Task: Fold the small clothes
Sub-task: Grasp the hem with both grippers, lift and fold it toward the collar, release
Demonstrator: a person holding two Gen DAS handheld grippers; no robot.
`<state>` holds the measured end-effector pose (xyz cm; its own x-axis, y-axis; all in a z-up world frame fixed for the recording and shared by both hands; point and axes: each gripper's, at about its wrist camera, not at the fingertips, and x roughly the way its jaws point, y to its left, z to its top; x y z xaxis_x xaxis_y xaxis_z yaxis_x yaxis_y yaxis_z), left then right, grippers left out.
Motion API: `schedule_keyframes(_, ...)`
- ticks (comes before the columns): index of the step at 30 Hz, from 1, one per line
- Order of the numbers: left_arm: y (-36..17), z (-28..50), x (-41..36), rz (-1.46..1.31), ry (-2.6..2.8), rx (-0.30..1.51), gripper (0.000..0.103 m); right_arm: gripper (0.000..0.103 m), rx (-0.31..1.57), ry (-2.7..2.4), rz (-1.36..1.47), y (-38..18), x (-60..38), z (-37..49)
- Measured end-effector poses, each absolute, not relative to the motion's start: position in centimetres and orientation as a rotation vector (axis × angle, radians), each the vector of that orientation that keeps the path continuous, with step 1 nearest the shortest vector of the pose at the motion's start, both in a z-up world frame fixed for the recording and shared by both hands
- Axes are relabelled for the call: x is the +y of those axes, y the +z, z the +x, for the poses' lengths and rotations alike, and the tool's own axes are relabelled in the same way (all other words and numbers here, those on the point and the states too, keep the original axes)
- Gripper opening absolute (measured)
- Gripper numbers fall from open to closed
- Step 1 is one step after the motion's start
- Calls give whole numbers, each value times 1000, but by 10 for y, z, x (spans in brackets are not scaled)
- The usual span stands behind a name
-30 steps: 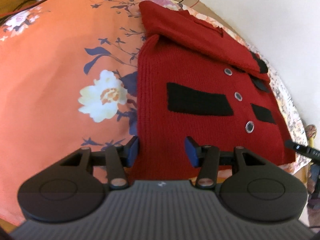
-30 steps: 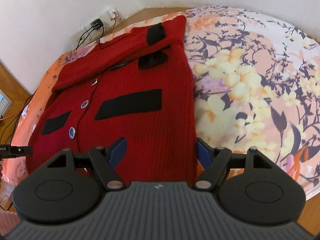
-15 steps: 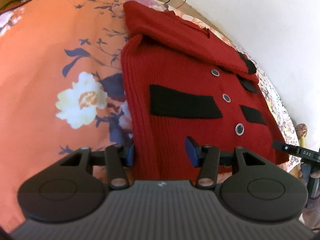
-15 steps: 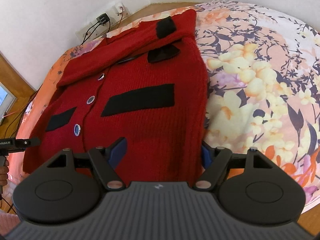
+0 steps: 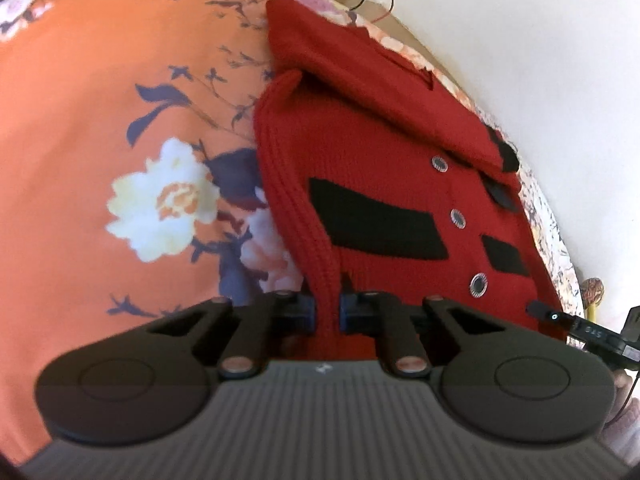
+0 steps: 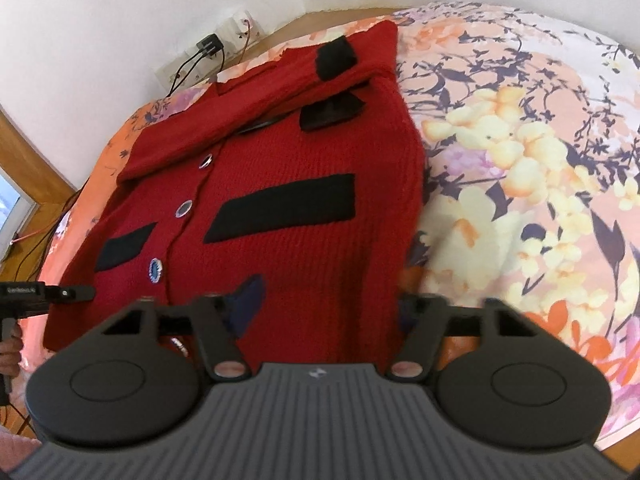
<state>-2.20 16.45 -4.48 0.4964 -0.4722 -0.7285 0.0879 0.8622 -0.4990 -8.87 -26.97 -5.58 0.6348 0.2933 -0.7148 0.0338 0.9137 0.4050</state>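
Sleeves of the red knit cardigan point(image 5: 384, 184) are already folded across its top; the body lies flat on the floral bedsheet point(image 5: 100, 128), centre frame in both views, lengthwise fold not yet made. Your left hand-held gripper point(image 5: 328, 312) has just closed, pinching a ridge of the hem at lower centre. Your right hand-held gripper point(image 6: 328, 304) has just been closing, jaws at medium width astride the hem's right corner, pads not visibly pressing yet.

open floral bedsheet point(image 5: 100, 92) left of red cardigan point(image 5: 380, 168) & right of it too, wall point(image 6: 100, 20) w/ socket and cables point(image 6: 208, 50) close behind cardigan's far edge
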Motion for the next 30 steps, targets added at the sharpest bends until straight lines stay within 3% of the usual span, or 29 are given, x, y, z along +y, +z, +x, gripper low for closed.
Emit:
schedule_keyframes(3, -34, -25, 166, -469, -368, 959, 11, 16, 838, 163, 469, -50, -280, -91)
schedule_keyframes(8, -8, -23, 174, -565, -361, 863, 10, 9, 715, 160, 637, -35, -302, -94)
schedule_keyframes(13, 13, -8, 177, -605, -328, 787, 9, 8, 590, 144, 725, -16, -318, -82)
schedule_keyframes(30, 37, 76, 172, -589, -195, 688, 9, 8, 458, 158, 680, 17, -322, 20)
